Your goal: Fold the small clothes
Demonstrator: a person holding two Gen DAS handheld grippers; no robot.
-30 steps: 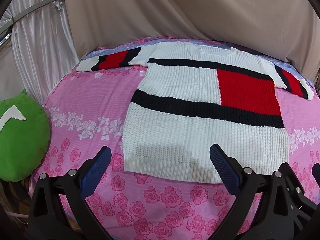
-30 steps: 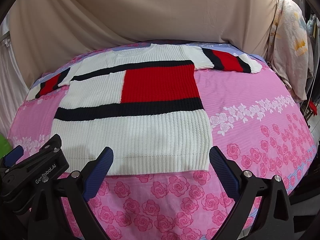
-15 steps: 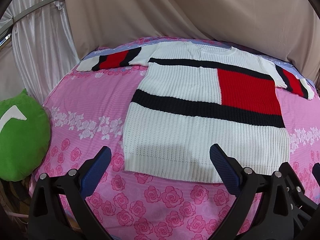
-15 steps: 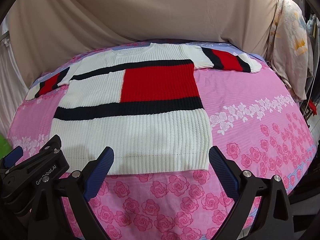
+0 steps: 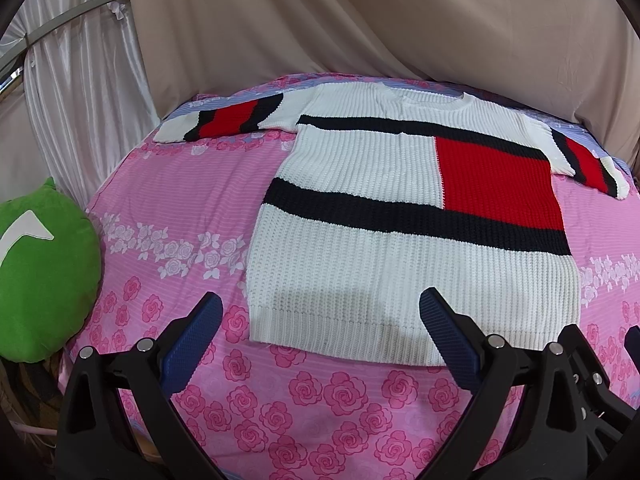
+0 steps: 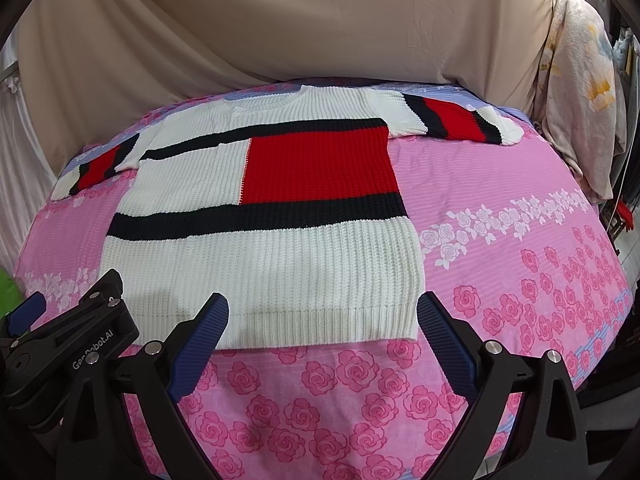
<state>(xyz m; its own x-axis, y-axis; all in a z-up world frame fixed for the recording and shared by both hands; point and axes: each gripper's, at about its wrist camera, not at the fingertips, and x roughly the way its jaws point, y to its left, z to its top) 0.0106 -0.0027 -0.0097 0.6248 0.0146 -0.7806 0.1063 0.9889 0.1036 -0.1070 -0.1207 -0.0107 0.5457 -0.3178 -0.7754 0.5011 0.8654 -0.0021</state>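
Note:
A white knit sweater (image 5: 360,264) (image 6: 264,268) with black bands and a red block lies flat, face up, on a pink rose-print bedsheet (image 5: 168,208), both sleeves spread out sideways. My left gripper (image 5: 320,316) hovers open above the sweater's hem near its left corner. Over the hem's right part, my right gripper (image 6: 322,314) is also open. Nothing is held between either pair of blue-padded fingers. The left gripper's body (image 6: 68,344) shows at the lower left of the right wrist view.
A green cushion (image 5: 40,276) sits at the bed's left edge. Beige and white drapes (image 5: 360,20) hang behind the bed. A pale floral cloth (image 6: 580,80) hangs at the far right. Bare pink sheet (image 6: 520,240) lies right of the sweater.
Both grippers have eased slightly forward toward the hem. The sweater lies as before.

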